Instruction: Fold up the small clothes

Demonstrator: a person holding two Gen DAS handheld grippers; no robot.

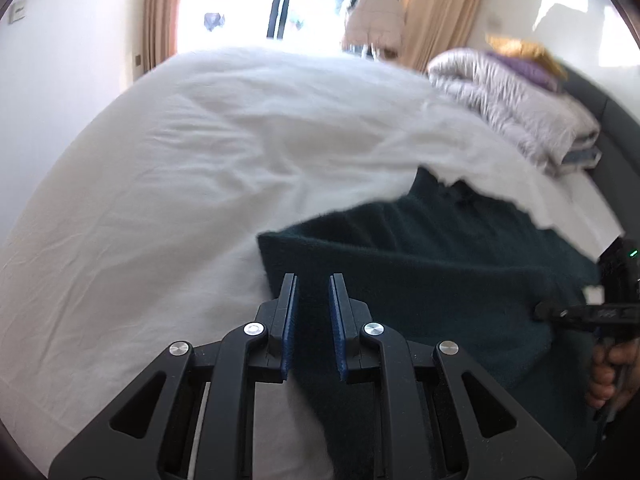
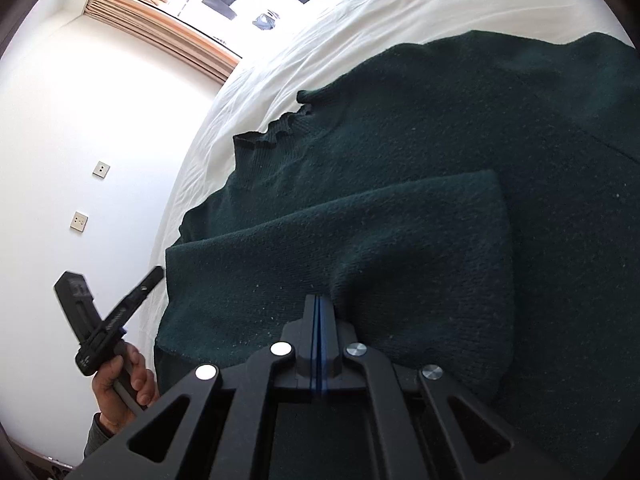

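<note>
Lying across the white bed sheet (image 1: 180, 168), a dark green knit sweater (image 2: 420, 128) fills most of the right wrist view, its ribbed collar (image 2: 276, 130) toward ten o'clock and one part folded over the body as a flap (image 2: 360, 248).

The right gripper (image 2: 319, 300) has its jaws fully together, blue pads meeting in a thin line; the tips sit at the near edge of the folded flap, where the knit puckers, but whether any fabric is pinched between them cannot be told.

In the left wrist view the sweater (image 1: 440, 264) spreads from the centre toward four o'clock. The left gripper (image 1: 313, 280) shows its jaws a narrow gap apart over the sweater's left edge; the dark knit shows between the pads, though whether they press on it is unclear. The same gripper appears at eight o'clock in the right wrist view, held by the person's left hand (image 2: 124, 384) beside the bed.

The right hand (image 1: 612, 368) grips its handle at four o'clock in the left wrist view.

At two o'clock on the bed lies a folded quilted comforter (image 1: 516, 104); beige curtains (image 1: 436, 4) flank a bright window (image 1: 280, 0) at twelve o'clock.
</note>
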